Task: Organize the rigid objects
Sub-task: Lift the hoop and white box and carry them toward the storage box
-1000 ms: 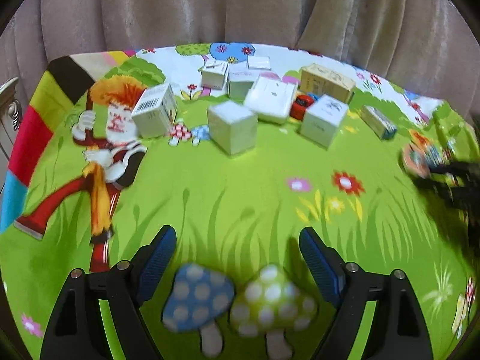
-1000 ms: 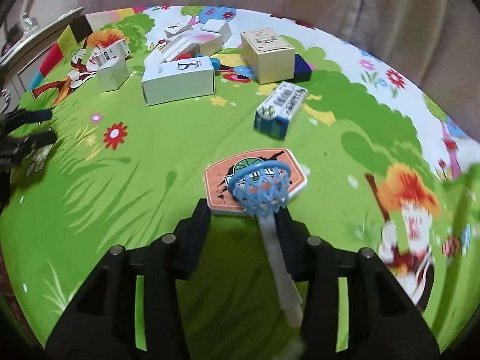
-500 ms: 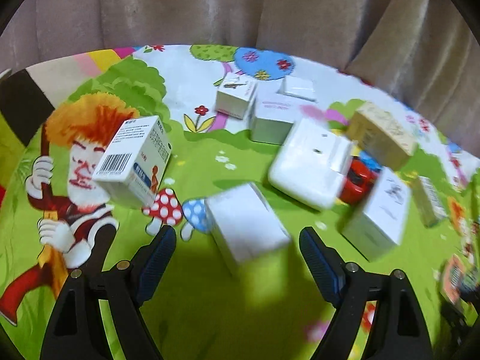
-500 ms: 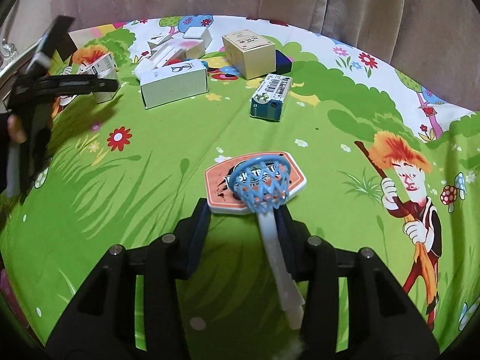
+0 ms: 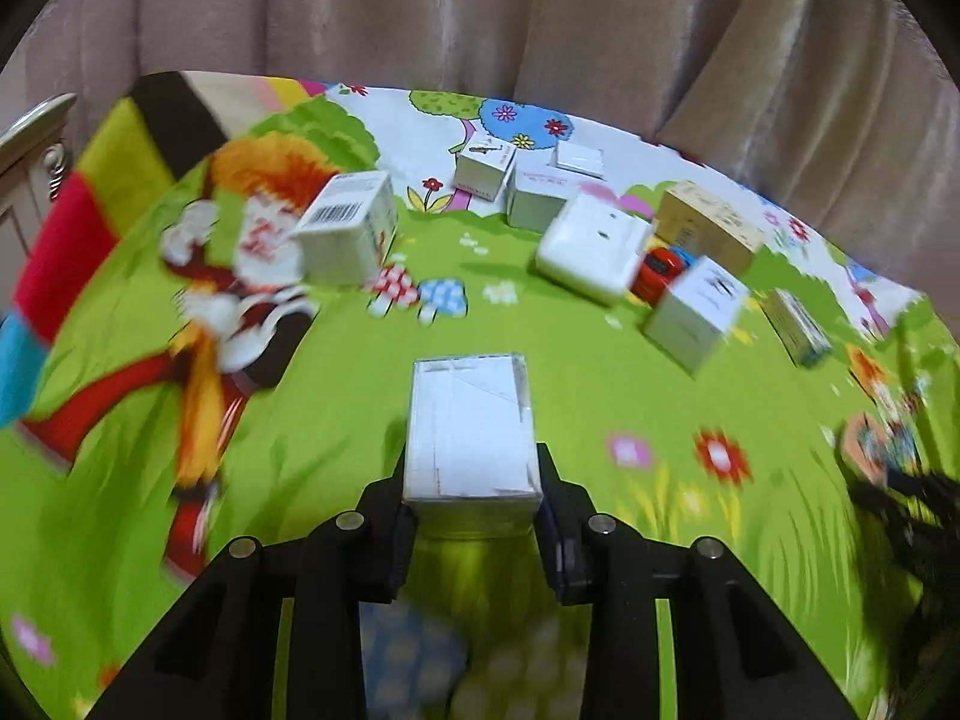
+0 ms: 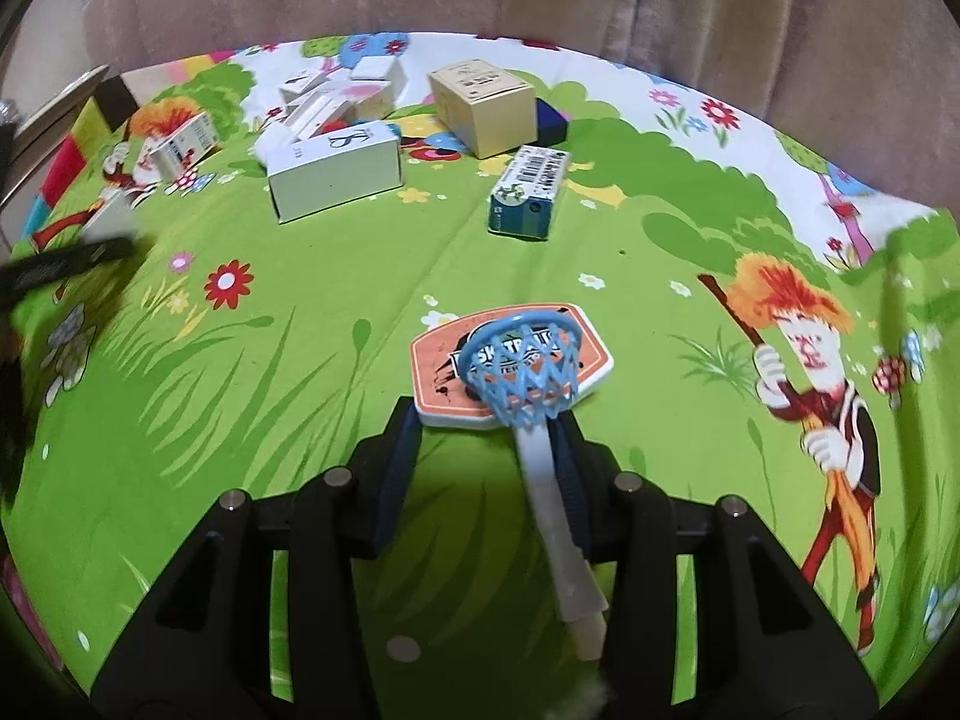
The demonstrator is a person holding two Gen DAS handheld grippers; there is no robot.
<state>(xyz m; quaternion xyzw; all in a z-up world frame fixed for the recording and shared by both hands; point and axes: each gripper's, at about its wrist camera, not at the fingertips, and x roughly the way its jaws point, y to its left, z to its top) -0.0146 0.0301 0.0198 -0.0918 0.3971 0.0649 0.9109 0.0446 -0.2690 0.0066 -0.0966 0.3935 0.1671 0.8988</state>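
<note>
My left gripper (image 5: 474,516) is shut on a plain white box (image 5: 471,432) and holds it above the green cartoon cloth (image 5: 300,420). My right gripper (image 6: 489,450) is shut on a toy basketball hoop (image 6: 516,360) with an orange backboard, blue net and white pole. Loose boxes lie at the far side: a barcode box (image 5: 351,234), a flat white box (image 5: 591,249), a white cube box (image 5: 696,312), a tan box (image 6: 483,105), a blue-green carton (image 6: 528,192) and a long white box (image 6: 336,171).
A red toy car (image 5: 660,264) sits among the boxes. More small white boxes (image 5: 540,180) stand at the back by a beige curtain (image 5: 480,18). The other gripper shows blurred at the left edge of the right wrist view (image 6: 54,267).
My left gripper moved forward to the boxes, shut on the white box and pulled back with it. My right gripper kept hold of the hoop and shifted slightly.
</note>
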